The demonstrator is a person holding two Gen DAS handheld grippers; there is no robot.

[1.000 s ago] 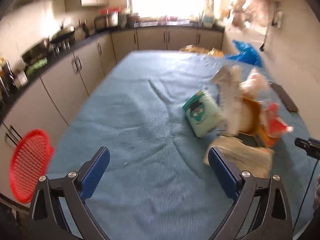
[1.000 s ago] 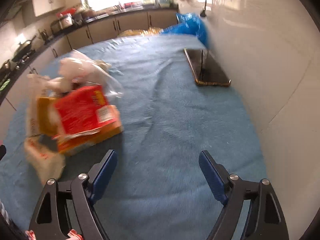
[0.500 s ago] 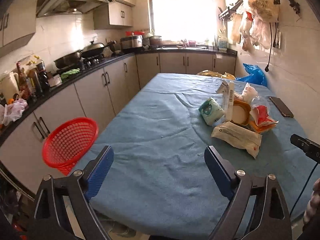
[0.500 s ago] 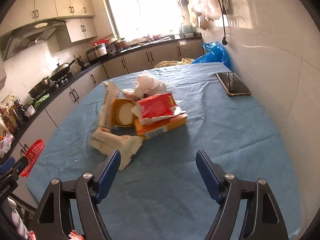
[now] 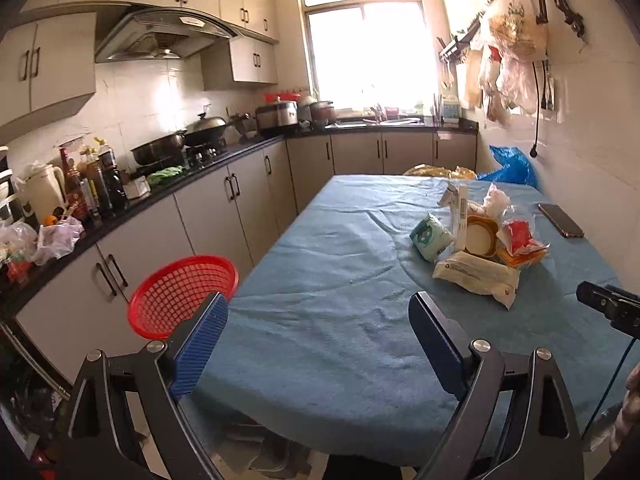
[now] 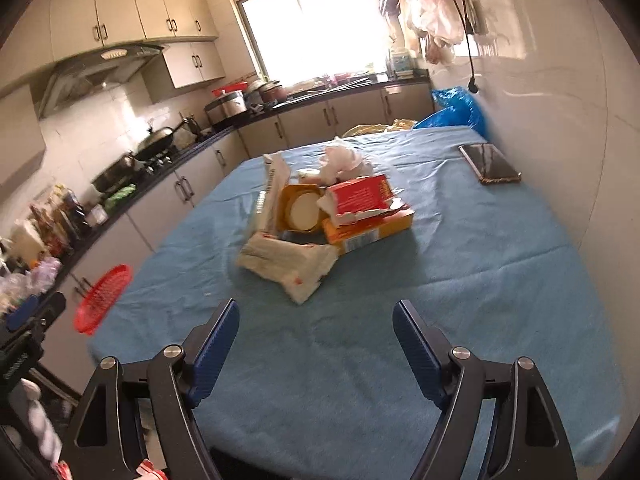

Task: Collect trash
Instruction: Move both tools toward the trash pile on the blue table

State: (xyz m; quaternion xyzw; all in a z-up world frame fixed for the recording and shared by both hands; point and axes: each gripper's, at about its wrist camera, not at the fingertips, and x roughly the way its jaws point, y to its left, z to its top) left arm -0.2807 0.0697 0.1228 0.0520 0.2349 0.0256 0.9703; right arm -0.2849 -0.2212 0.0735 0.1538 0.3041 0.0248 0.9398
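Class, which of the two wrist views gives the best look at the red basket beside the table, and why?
The left wrist view: the red basket is large and sharp there, its mesh and open rim facing the camera by the table edge. In the right wrist view it is small, blurred and nearly edge-on.

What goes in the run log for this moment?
phase: approach | left gripper: open, empty | right gripper: open, empty | trash pile: untouched, mid-table | red basket: at table's left edge, looks empty | phone: by wall

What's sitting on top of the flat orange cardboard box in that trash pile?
A torn red carton lies on the flat orange cardboard box, covering most of its top. What else lies beneath the carton cannot be seen.
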